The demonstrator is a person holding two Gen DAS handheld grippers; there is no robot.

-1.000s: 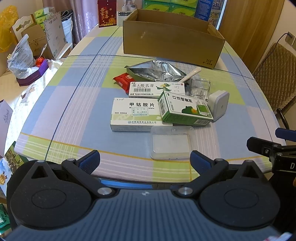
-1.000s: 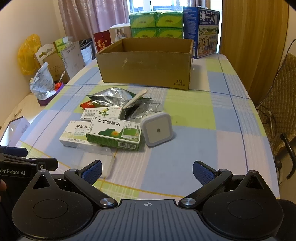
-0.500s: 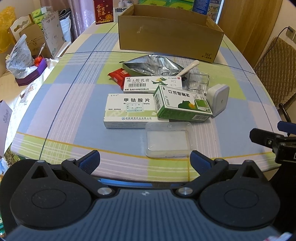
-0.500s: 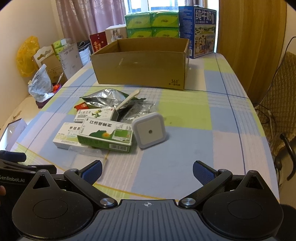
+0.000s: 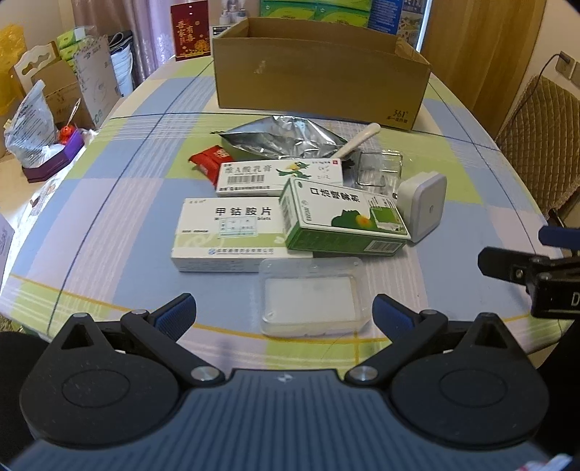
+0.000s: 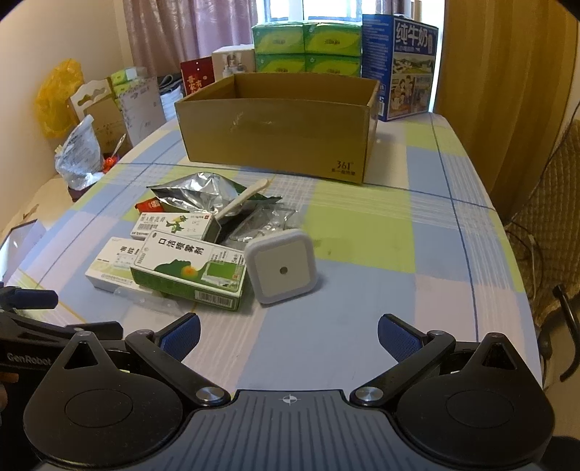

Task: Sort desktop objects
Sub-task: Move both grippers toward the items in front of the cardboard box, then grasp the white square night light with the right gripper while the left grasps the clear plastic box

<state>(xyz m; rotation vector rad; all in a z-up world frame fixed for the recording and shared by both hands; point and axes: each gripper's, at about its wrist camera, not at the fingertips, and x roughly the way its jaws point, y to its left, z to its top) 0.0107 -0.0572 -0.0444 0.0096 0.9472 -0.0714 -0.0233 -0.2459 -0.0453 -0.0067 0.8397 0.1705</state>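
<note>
Clutter for sorting lies in a loose heap near the middle of the checked tablecloth [image 5: 119,203]. Nearest the left gripper [image 5: 284,308] is a clear plastic tray [image 5: 312,297], lying flat just beyond its fingertips. Behind the tray sit a long white medicine box [image 5: 232,232] and a green-and-white spray box [image 5: 342,217] that leans partly over it. A narrower white ointment box [image 5: 279,174] lies just behind these, with a small red packet [image 5: 212,159] at its far left corner. A crumpled silver foil bag [image 5: 282,139] sits further back, a pale spatula-like stick [image 5: 359,143] resting on its right edge, and a clear plastic wrapper [image 5: 378,168] beside that. A white square night-light [image 6: 281,270] stands tilted against the right end of the spray box.

Beyond the heap, apart from it, an open cardboard box [image 6: 279,123] stands on the table. Behind it are stacked green tissue packs [image 6: 308,45] and a blue milk carton [image 6: 406,69], then curtains [image 6: 188,32] and a window. Bags and cartons crowd the left side of the room; a quilted chair [image 5: 540,137] stands at the right.

Both tools hover low over the near table edge, side by side, pointing toward the heap. The left gripper's jaws are spread wide, holding nothing. The right gripper [image 6: 288,333] is likewise spread and empty, aimed at bare cloth in front of the night-light.
</note>
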